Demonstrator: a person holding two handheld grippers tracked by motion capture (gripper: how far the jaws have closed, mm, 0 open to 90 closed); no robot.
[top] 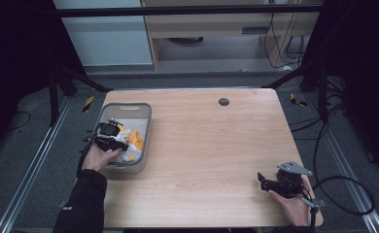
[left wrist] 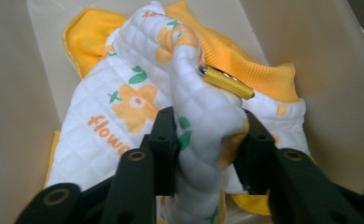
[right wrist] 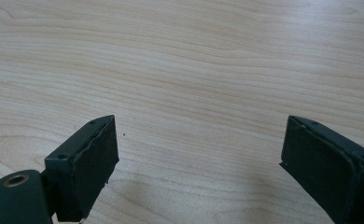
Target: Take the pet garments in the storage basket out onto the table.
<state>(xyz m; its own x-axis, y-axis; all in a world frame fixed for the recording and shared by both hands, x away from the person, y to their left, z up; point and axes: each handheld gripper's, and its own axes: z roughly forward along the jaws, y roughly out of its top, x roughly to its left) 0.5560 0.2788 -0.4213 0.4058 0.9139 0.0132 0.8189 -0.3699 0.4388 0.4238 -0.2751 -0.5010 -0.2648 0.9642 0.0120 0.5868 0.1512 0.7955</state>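
Black fingers (left wrist: 164,140) of the left gripper (left wrist: 203,144) press from both sides on a bunched fold of the quilted cloth (left wrist: 124,107), so the grip is closed on fabric; the cloth is white with orange flowers, green leaves and orange lettering, and it has an orange ribbed edge toward 1 o'clock; a small gold-coloured ribbed clip (left wrist: 227,82) sits on the fold just beyond the fingertips, at about 1 o'clock from them; around the cloth rise the pale walls of the grey bin (left wrist: 12,93), with the cloth lying inside it.

In the high view the left gripper (top: 111,133) reaches into the bin (top: 146,114) from its 7 o'clock side, held by the left hand (top: 98,156) with a dark sleeve behind it; the cloth (top: 134,141) shows as a white and orange heap in the near half of the bin; the bin stands at the table's 9 o'clock edge.

Fingers (right wrist: 89,168) of the right gripper (right wrist: 199,168) stand wide apart with nothing between them, above bare wood of the table (right wrist: 194,70); in the high view this gripper (top: 270,184) sits near the table's 5 o'clock corner, well apart from the bin, held by the right hand (top: 294,206), its cable trailing off toward 3 o'clock; a small dark round disc (top: 224,101) lies near the table's 12 o'clock edge.
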